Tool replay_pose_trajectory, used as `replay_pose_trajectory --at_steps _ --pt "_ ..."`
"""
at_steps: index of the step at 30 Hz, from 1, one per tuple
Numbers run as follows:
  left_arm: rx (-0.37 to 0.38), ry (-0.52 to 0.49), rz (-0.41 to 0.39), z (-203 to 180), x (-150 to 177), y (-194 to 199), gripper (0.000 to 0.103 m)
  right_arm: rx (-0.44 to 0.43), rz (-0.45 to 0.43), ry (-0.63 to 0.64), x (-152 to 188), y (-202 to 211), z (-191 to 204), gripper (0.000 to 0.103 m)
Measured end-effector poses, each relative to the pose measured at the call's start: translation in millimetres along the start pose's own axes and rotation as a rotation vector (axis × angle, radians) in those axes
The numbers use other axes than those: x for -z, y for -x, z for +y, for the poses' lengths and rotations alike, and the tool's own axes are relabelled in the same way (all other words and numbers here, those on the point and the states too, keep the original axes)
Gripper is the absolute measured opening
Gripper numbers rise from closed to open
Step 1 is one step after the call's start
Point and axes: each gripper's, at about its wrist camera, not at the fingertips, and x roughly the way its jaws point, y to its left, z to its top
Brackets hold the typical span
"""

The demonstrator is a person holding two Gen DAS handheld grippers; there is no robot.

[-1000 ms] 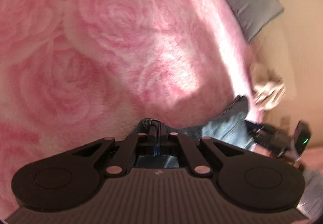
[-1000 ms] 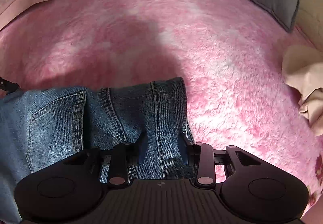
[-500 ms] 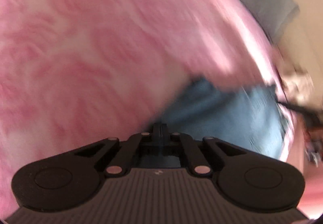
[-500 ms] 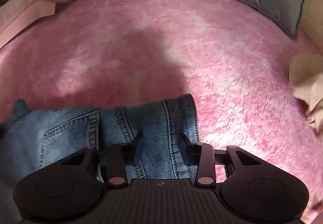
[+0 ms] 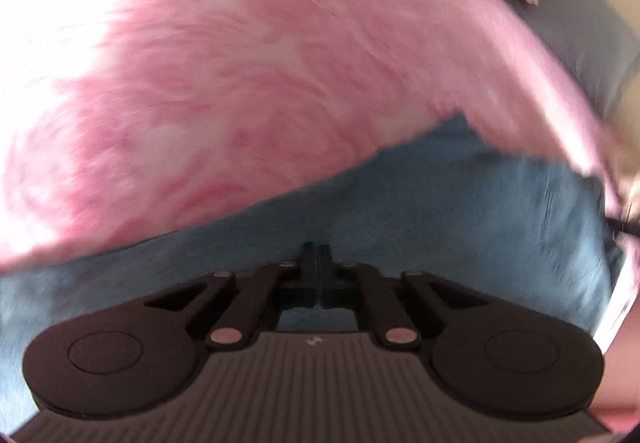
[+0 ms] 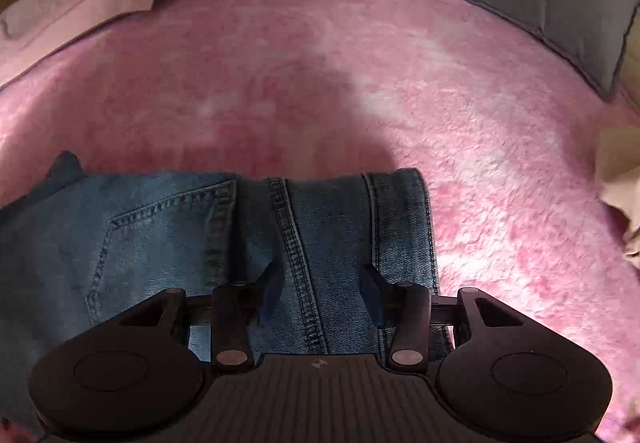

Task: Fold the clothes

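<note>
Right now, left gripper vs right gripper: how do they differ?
Jaws: the left gripper is shut, fingers pressed together, while the right gripper stands open with a wide gap. Load: the left seems to pinch the jeans, though blur hides the contact; the right holds nothing, and its jaws have just been opening above the denim. Shared: both point down at the jeans on the pink blanket.

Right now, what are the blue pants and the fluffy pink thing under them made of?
The blue pants look like denim, probably cotton: a faded matte blue weave, thick doubled stitching along the seams and a sewn-on patch pocket. The pink blanket beneath them looks like plush fleece, likely synthetic: long soft fuzzy pile, mottled pink and white, with a slight sheen where light hits it.
</note>
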Motion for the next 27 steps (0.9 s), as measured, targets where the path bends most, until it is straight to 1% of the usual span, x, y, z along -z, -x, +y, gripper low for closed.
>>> replay_pose_trajectory --at_steps 1,3,5,8,10,11,12,15,17,18,19,21,24,25,27 --pt "-0.012 0.004 -0.024 1.5 -0.5 11.7 0.006 -0.013 -0.016 -0.034 -0.8 8.5 -4.2 0.045" --pt "-0.018 0.002 -0.058 4.0 1.4 35.7 0.007 -0.012 -0.061 -0.074 3.1 29.8 -6.3 0.046" --pt "-0.009 0.009 -0.056 3.6 7.3 48.7 0.007 -0.019 -0.093 -0.092 8.9 49.5 -4.2 0.046" --pt "-0.015 0.001 -0.004 3.2 31.0 51.2 0.008 -0.025 -0.019 -0.083 36.8 44.0 12.6 0.046" --pt "-0.045 0.011 0.043 6.5 47.7 40.2 0.009 -0.028 0.033 -0.078 55.9 39.3 24.0 0.046" --pt "-0.053 0.022 0.058 9.7 54.4 36.1 0.008 -0.009 0.026 -0.063 63.6 35.1 29.5 0.045" --pt "-0.043 0.034 0.048 13.7 59.3 37.2 0.008 0.014 0.013 -0.046 71.0 30.6 35.0 0.045" --pt "-0.005 0.042 0.011 23.0 64.2 50.5 0.009 0.049 -0.032 -0.104 70.8 42.0 42.7 0.045" --pt "0.009 0.027 -0.028 29.5 70.0 62.5 0.011 0.045 -0.102 -0.132 74.5 59.1 52.3 0.046" --pt "0.014 0.02 -0.041 34.1 74.5 66.6 0.015 0.038 -0.132 -0.121 79.2 65.5 59.2 0.046" --pt "0.018 0.016 -0.045 39.5 80.4 68.5 0.017 0.031 -0.139 -0.106 86.0 64.0 68.1 0.046" --pt "0.032 0.015 -0.054 52.4 92.5 67.7 0.017 0.016 -0.143 -0.074 100.4 58.3 86.5 0.046" --pt "0.091 0.018 -0.114 67.3 105.7 67.7 0.017 0.103 -0.181 0.011 127.3 38.5 115.7 0.046" --pt "0.105 0.023 -0.132 69.2 109.6 66.5 0.017 0.129 -0.208 0.029 131.8 37.4 123.4 0.046" --pt "0.097 0.013 -0.173 68.9 120.0 71.8 0.017 0.139 -0.249 -0.01 137.3 40.0 129.1 0.046"
